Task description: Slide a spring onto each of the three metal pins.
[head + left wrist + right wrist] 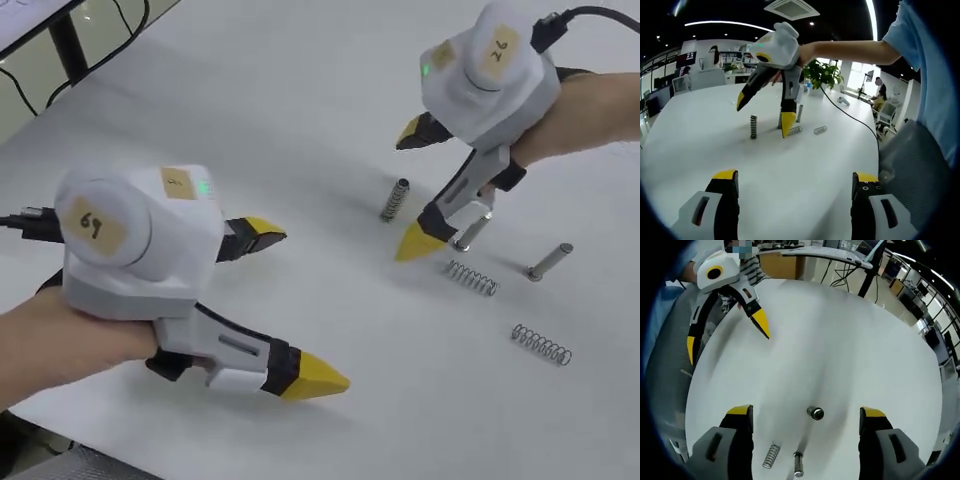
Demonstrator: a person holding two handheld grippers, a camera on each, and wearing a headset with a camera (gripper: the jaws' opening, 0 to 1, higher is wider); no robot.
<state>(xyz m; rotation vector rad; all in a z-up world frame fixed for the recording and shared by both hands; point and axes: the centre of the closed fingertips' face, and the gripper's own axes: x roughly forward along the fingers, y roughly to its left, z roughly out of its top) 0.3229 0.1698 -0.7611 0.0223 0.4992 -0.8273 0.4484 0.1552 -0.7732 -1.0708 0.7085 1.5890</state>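
Right gripper [415,187]: fingers spread, empty, over upright pin [395,200] with spring on it. 2 bare pins [550,261] lie on surface [300,100], 2 loose springs [472,278] near them. Left gripper [290,305]: fingers spread, empty, well apart from pins

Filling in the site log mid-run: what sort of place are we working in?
Probably an open-plan office or lab: a big white table, a potted plant, more desks behind, and strip lights overhead.

Table [300,120] open at left; pins [550,261], springs [541,344] crowd the right claw [408,195].
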